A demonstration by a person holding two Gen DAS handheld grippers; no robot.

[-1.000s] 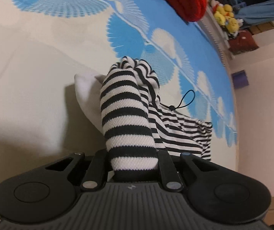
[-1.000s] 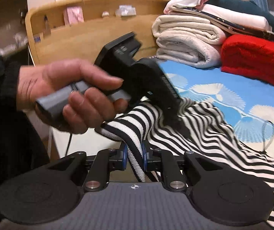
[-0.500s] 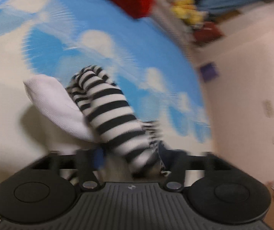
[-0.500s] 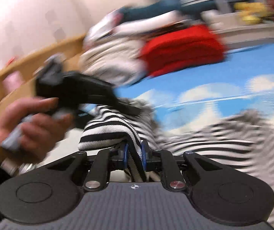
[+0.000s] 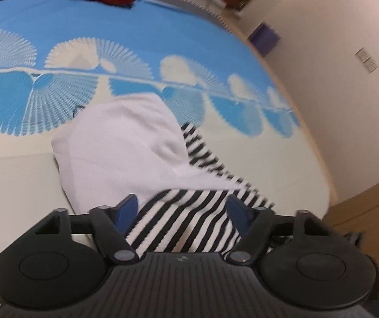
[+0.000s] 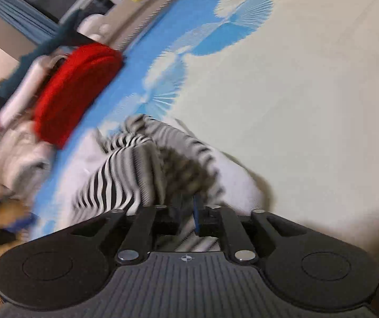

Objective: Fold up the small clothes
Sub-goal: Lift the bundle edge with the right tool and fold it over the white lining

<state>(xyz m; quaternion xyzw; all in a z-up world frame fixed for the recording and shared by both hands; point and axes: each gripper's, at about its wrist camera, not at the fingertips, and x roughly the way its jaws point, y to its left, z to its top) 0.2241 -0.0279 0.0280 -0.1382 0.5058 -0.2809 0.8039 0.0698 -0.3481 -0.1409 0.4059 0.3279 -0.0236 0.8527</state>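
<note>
the striped top (image 5: 184,225) lies bunched on the bed (image 5: 17,185), right under both. left hand-held gripper (image 5: 181,209) spread wide but closing, cloth loose between its jaws. right hand-held gripper (image 6: 186,212) is opening, cloth between.

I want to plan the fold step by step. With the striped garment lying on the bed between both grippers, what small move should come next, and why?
Probably draw the left gripper back off the striped garment: its jaws stand wide, now narrowing a little, pads apart from the cloth, which lies folded on the bed with its white inside showing. The right gripper is opening around the cloth too.
</note>
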